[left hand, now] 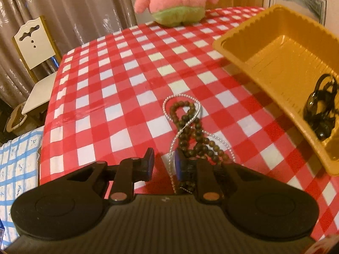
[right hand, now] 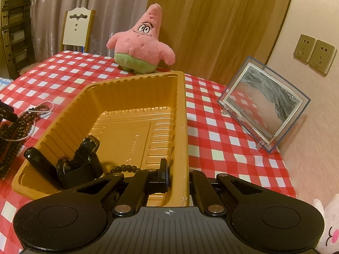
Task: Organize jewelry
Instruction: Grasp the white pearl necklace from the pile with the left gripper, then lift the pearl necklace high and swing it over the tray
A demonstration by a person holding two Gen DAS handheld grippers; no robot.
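Left gripper (left hand: pixel 164 165): jaws apart, nothing pinched.
Brown bead necklace (left hand: pixel 190 127): just ahead, beside its right finger.
Right gripper (right hand: pixel 178 175): clamped on tray (right hand: pixel 182 114) wall.

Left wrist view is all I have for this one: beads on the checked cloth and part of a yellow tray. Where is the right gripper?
Observer: The right gripper is shut on the long wall of the yellow tray, with one finger inside the tray and one outside.
Operator: And the dark tangle I see in the tray?
Observer: It is a black watch lying at the near end. A short strand of dark beads lies beside it on the tray floor.
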